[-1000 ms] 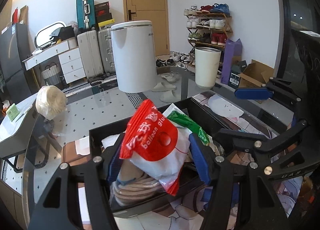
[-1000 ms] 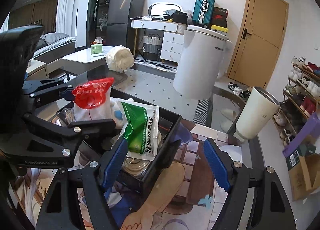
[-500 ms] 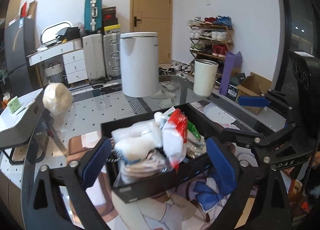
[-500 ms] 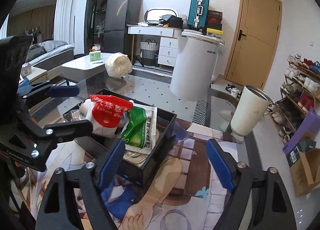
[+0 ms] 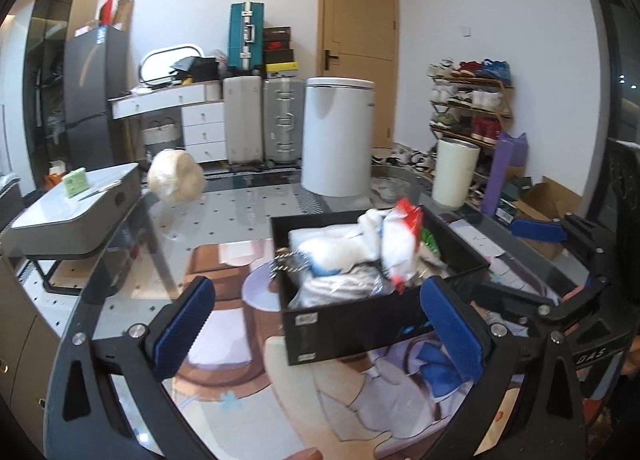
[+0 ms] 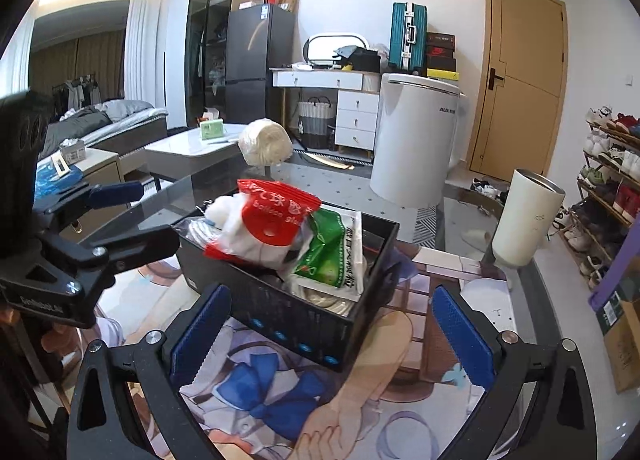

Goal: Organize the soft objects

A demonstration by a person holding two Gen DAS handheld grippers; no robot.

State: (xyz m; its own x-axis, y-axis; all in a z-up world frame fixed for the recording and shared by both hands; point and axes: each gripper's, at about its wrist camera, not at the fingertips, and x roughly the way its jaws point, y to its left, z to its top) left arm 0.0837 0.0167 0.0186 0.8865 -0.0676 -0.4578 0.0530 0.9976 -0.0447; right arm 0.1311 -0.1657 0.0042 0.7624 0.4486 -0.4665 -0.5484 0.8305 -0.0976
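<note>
A black bin (image 5: 352,324) stands on a printed mat (image 5: 256,400) and is packed with soft goods. On top lie a red and white bag (image 5: 400,244) and white padding (image 5: 336,250). The right wrist view shows the bin (image 6: 300,324), the red and white bag (image 6: 272,220) and a green packet (image 6: 332,252) beside it. My left gripper (image 5: 318,326) sits just short of the bin's near wall, jaws opening, pads touching nothing. My right gripper (image 6: 330,334) faces another side of the bin, jaws also opening and holding nothing. Each gripper shows in the other's view, the right gripper (image 5: 532,268) and the left gripper (image 6: 128,216).
The mat lies on a glass table (image 5: 224,220). A cream tumbler (image 5: 456,172) and a pale wrapped bundle (image 5: 176,176) stand on its far part. Beyond are a tall white bin (image 5: 338,136), suitcases, a shoe rack and a low white table (image 5: 76,212).
The left gripper let go of the red and white bag, which now lies tipped in the bin. Both grippers spread wide and drew back from the bin.
</note>
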